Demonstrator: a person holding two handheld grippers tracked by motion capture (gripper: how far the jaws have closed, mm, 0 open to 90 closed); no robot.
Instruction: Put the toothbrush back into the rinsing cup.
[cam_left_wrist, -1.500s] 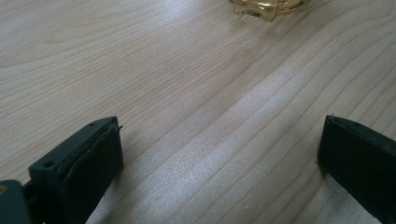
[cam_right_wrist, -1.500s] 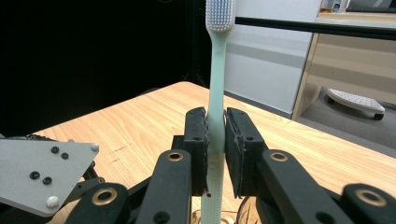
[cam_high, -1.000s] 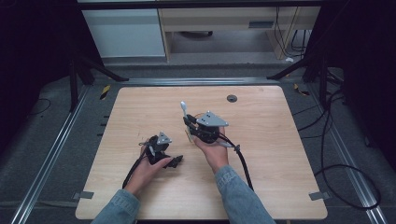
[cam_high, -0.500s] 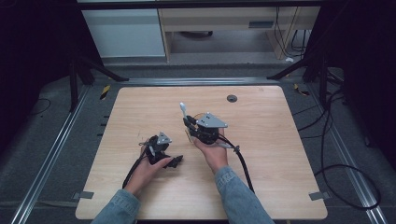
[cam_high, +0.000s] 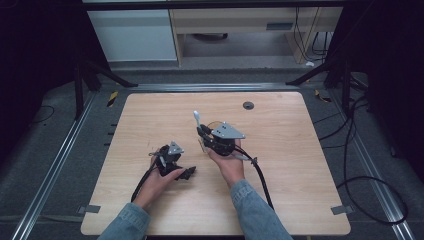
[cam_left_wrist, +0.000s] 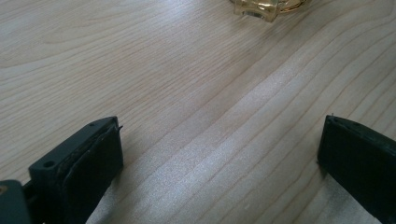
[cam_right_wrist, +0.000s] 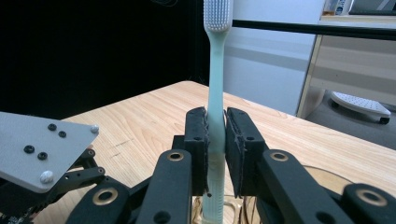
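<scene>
Right gripper view: jaws pressed together on the pale green handle of a toothbrush (cam_right_wrist: 215, 93), held upright, bristled head at the top, lower end running down between the jaws toward a clear glass (cam_right_wrist: 243, 205) partly hidden below; whether touching it, cannot tell. Right gripper (cam_right_wrist: 215, 154) black, with a grey plate at the lower left and the wooden desk (cam_right_wrist: 140, 116) spreading behind it. Left gripper view: jaws wide apart, nothing between them, hovering low over bare wood grain, with the base of the clear glass (cam_left_wrist: 266, 8) at the top edge. High view: right gripper (cam_high: 202, 134) near the middle of the desk, toothbrush (cam_high: 197, 119) rising from it, white tip toward the far edge, glass (cam_high: 214, 125) just beside it, right hand (cam_high: 227, 162) wrapped around the body, cable trailing back toward the near edge. Left gripper (cam_high: 186, 173) closer to the near left corner, held in the left hand (cam_high: 159, 177), well apart from the toothbrush. Small dark round hole (cam_high: 248, 105) near the far edge of the desk (cam_high: 300, 150). Denim sleeves entering from the near edge.
</scene>
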